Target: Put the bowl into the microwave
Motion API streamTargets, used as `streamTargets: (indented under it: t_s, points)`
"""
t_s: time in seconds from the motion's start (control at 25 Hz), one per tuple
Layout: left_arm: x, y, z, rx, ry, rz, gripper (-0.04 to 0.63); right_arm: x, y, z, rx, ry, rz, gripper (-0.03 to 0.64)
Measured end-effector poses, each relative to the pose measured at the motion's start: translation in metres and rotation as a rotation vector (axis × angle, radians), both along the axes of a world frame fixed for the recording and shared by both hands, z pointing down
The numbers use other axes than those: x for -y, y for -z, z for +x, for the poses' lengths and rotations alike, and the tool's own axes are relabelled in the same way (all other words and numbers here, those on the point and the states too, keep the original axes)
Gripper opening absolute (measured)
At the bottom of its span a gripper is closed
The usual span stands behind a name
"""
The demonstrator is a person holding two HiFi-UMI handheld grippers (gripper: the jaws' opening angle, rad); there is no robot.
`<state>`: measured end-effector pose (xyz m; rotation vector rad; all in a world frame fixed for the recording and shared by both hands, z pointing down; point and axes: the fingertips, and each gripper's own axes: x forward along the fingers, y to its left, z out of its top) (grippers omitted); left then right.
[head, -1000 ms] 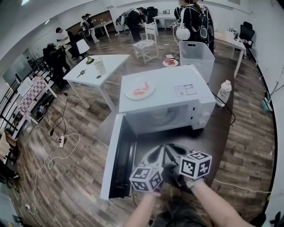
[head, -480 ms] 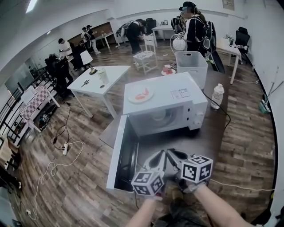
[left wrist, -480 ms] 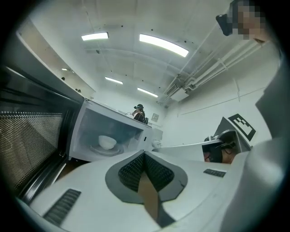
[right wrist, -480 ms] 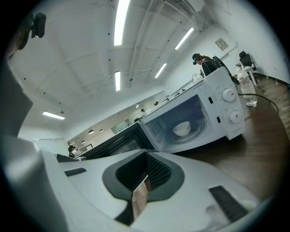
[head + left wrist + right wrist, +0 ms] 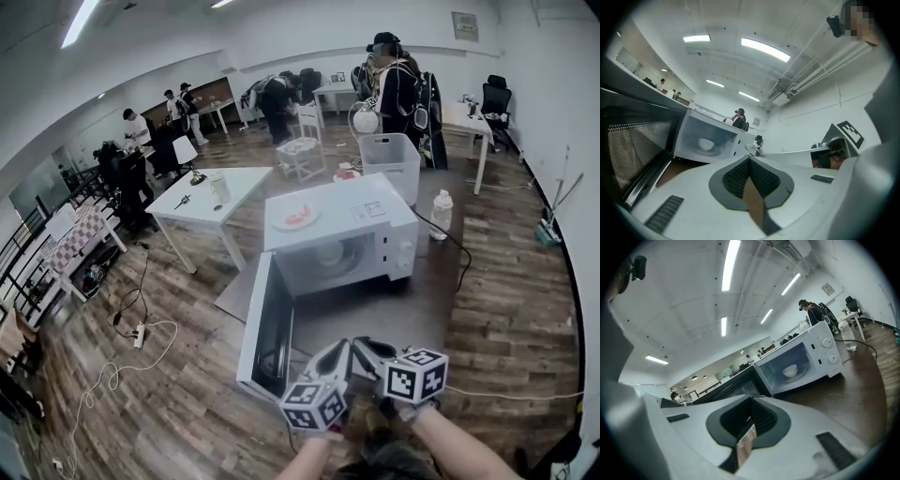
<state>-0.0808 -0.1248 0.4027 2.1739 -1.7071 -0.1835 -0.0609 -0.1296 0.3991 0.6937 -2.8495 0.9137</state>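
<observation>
The white microwave (image 5: 342,230) stands on a brown table (image 5: 375,314) with its door (image 5: 267,328) swung open to the left. A white bowl (image 5: 329,253) sits inside on the turntable; the bowl (image 5: 707,144) shows in the left gripper view, and the bowl (image 5: 790,371) in the right gripper view. My left gripper (image 5: 337,349) and right gripper (image 5: 362,344) hover side by side near the table's front edge, well short of the microwave. Both are shut with nothing between the pads. The left gripper (image 5: 749,159) and right gripper (image 5: 751,401) point towards the cavity.
A plate with red food (image 5: 298,218) lies on the microwave's top. A water bottle (image 5: 441,214) and a white bin (image 5: 391,159) stand beyond the table. A white table (image 5: 211,192) is at left, several people at the back, cables on the wooden floor (image 5: 122,347).
Both grippers have drawn back from the microwave and risen a little, still shut. The microwave now looks farther away. The bowl stays inside and the door stays open.
</observation>
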Motion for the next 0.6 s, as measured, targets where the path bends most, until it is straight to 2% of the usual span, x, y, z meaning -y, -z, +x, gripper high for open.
streamTargets:
  t_s: [0.36, 0.6]
  points:
    - [-0.053, 0.000, 0.018, -0.016, -0.023, -0.012, 0.010, -0.054, 0.003, 0.018, -0.007, 0.015, -0.001, 0.000]
    - [-0.070, 0.002, 0.019, 0.005, -0.015, -0.007, 0.009, -0.077, 0.001, 0.020, 0.006, 0.043, -0.022, 0.000]
